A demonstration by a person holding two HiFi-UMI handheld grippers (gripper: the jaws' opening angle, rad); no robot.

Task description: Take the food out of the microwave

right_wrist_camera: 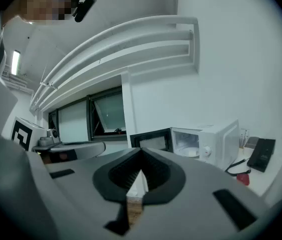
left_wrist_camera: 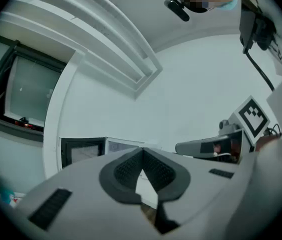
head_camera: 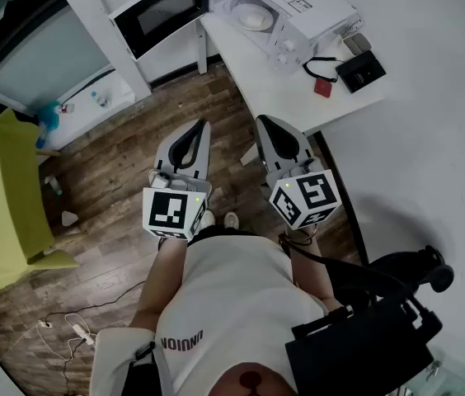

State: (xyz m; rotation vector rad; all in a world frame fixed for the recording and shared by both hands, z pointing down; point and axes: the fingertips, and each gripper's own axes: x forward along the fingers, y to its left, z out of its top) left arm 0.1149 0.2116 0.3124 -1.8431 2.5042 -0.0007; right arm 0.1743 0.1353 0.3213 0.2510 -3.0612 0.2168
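A white microwave (head_camera: 286,11) stands on the white table (head_camera: 257,81) with its black-windowed door (head_camera: 162,11) swung open to the left. Inside lies a white dish (head_camera: 253,15) holding the food; the right gripper view shows this dish (right_wrist_camera: 190,152) in the lit cavity. My left gripper (head_camera: 203,124) and right gripper (head_camera: 260,120) are held side by side over the wooden floor, well short of the table, pointing at the microwave. Both are shut with nothing between the jaws, as the left gripper (left_wrist_camera: 142,151) and right gripper (right_wrist_camera: 141,151) show in their own views.
A black device (head_camera: 361,70), a red item (head_camera: 323,87) and a black cable lie on the table right of the microwave. A yellow-green seat (head_camera: 6,196) stands at the left. A black chair (head_camera: 381,328) is behind me at the right. Cables lie on the floor (head_camera: 76,328).
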